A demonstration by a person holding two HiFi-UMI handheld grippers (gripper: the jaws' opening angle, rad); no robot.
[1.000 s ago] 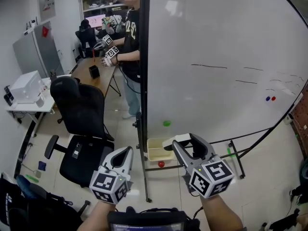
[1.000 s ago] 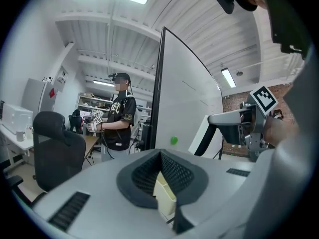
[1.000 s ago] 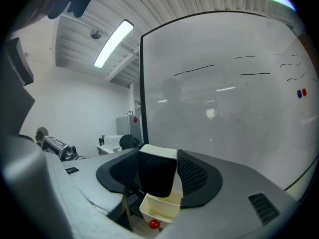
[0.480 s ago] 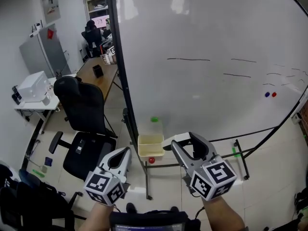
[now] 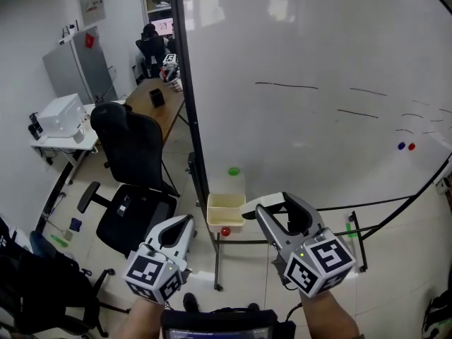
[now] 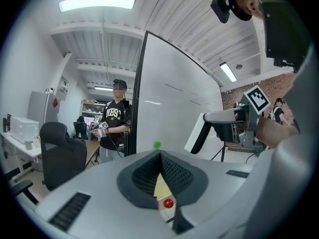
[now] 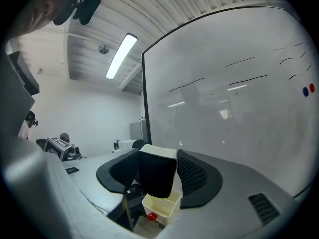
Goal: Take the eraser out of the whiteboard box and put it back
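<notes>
Eraser [image 7: 157,176] — sitting clamped between the right gripper's [image 5: 272,205] fingers, white back up, dark felt facing its camera. It is out of the whiteboard box [image 5: 224,202], showing just right of it in the head view.

Return step probably pending: bringing the eraser over the cream box's open top, keeping it level, lowering before spreading the fingers.

Left gripper [image 5: 183,223] idling lower left, fingers seemingly pressed together and holding nothing, though the tips are hard to read.

Red magnet [image 5: 225,232] sitting under the box, green magnet [image 5: 234,171] above — frame post [image 5: 201,161] crowding its left side, office chair [image 5: 131,164] beyond.
</notes>
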